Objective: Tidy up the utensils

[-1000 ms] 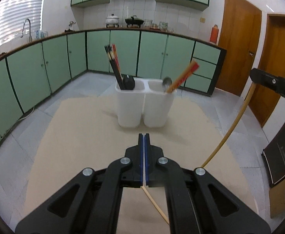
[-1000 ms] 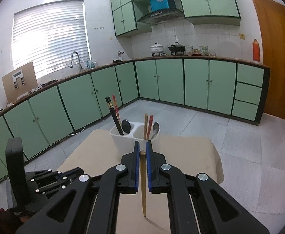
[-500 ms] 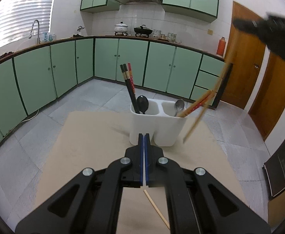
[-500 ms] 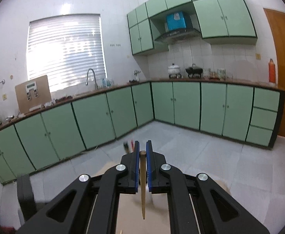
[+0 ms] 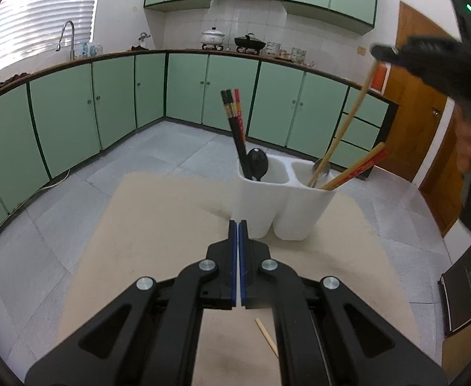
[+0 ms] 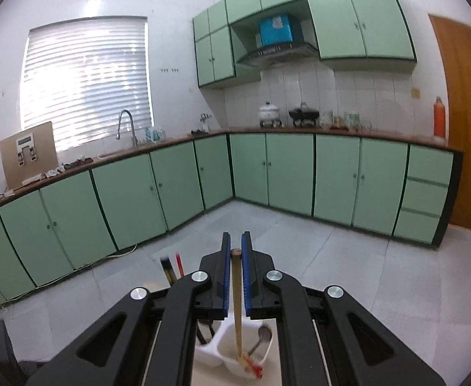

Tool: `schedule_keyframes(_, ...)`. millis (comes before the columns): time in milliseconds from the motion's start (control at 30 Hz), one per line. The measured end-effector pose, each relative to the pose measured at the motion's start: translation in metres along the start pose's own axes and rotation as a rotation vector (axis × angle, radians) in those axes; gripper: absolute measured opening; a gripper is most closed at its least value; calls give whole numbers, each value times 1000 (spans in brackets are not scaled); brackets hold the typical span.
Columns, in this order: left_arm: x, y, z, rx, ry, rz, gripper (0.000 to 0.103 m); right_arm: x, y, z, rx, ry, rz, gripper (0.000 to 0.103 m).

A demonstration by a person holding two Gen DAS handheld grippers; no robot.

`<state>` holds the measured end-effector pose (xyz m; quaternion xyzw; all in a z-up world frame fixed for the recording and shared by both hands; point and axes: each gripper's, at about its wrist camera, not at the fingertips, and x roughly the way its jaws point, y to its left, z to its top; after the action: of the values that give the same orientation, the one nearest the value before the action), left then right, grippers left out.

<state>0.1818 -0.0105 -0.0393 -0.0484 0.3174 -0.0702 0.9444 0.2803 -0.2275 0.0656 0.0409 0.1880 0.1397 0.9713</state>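
Chopstick (image 6: 236, 305) between right gripper (image 6: 235, 251) fingers, tip inside white holder (image 6: 232, 347).

Black angular gripper (image 5: 238, 225) linkages, silver round screws, thin blue pads (image 6: 225, 276) lining the fingers.

Bright, even daylight from the blinds (image 6: 85, 83), blown out there. Strong fisheye bending and dark corners. Motion blur on the right gripper (image 5: 380, 53); soft shadows beneath the holder (image 5: 283, 199).
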Motion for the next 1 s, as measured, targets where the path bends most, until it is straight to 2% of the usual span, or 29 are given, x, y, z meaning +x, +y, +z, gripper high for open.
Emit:
schedule_keyframes(233, 19, -1, 37, -9, -36, 29, 1, 5, 2, -32, 22, 43, 19, 7)
schedule_keyframes(400, 25, -4, 66, -15, -75, 43, 1, 8, 4, -39, 36, 48, 30, 7)
schedule_keyframes(600, 28, -9, 86, -17, -103, 45, 1, 11, 8, -47, 18, 64, 36, 7)
schedule_keyframes(667, 26, -10, 89, -21, -110, 42, 6, 10, 10, -49, 8, 64, 35, 8)
schedule_keyframes(700, 25, -10, 91, -22, -115, 42, 14, 10, 10, -48, 4, 63, 31, 17)
schedule_keyframes(733, 23, -9, 90, -23, -120, 42, 20, 9, 10, -49, 4, 59, 26, 32)
schedule_keyframes(767, 21, -10, 91, -23, -128, 42, 29, 8, 11, -49, 6, 52, 26, 37)
schedule_keyframes(1000, 7, -13, 91, -14, -155, 36, 33, -24, 12, -51, 2, -19, 3, 46)
